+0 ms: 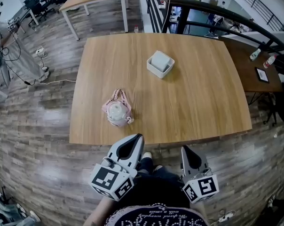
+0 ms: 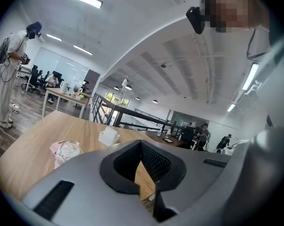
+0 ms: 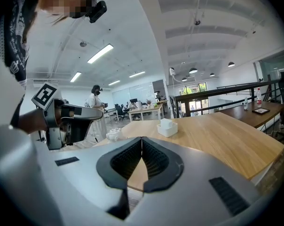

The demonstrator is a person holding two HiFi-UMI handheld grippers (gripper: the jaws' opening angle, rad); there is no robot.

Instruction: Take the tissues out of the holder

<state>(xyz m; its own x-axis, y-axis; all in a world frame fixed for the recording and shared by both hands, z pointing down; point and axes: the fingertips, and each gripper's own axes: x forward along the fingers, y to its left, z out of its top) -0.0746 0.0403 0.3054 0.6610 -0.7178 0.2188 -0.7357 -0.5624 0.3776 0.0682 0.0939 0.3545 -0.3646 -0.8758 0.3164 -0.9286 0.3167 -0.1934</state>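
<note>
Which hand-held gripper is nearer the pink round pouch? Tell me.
Left. The left hand-held gripper hangs off the near edge of the wooden table, just below-right of the pink round pouch; the right hand-held gripper is farther right.

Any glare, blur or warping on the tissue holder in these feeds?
Head view: tissue holder sharp, evenly lit, no glare; table edges bow. Left gripper view: holder small, dark vignette corners. Right gripper view: holder small but clear, ceiling lights bright.
</note>
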